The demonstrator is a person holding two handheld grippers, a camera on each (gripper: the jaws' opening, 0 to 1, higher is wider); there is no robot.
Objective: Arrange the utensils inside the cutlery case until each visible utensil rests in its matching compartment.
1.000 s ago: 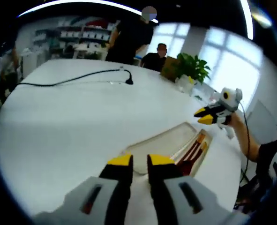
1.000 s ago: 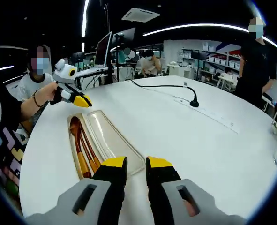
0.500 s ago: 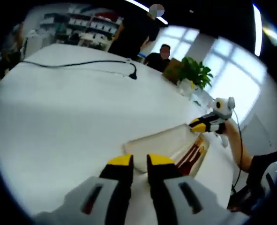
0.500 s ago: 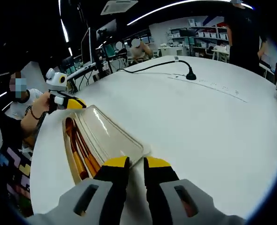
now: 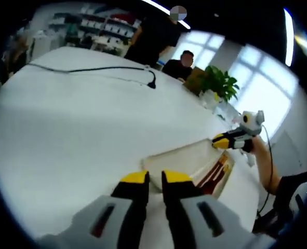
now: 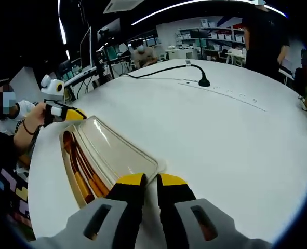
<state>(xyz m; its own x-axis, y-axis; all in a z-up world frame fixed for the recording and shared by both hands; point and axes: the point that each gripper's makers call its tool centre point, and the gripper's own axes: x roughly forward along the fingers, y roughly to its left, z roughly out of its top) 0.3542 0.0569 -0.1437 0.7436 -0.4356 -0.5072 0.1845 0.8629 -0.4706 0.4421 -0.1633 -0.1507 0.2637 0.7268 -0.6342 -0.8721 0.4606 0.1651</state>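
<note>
The cutlery case (image 6: 85, 171) lies on the white round table (image 6: 221, 135), close to the table's edge on the person's side, with its long axis running from one gripper to the other. Its clear lid (image 6: 117, 153) is lifted on the side away from that edge and stands tilted over the tray. Inside, the wooden utensils (image 6: 83, 174) lie along the case, their broad rounded ends toward the left gripper (image 6: 75, 115).

The right gripper (image 6: 145, 180) is at one short end of the case, its yellow-tipped jaws nearly together at the lid's corner; whether they pinch the lid I cannot tell. In the left gripper view the case (image 5: 215, 174) stretches away from the left gripper (image 5: 149, 177), whose jaws are also almost closed at the lid's edge (image 5: 176, 155). At the far end the right gripper (image 5: 222, 141) is held by a hand (image 5: 248, 145) with the forearm stretched over the table's edge
</note>
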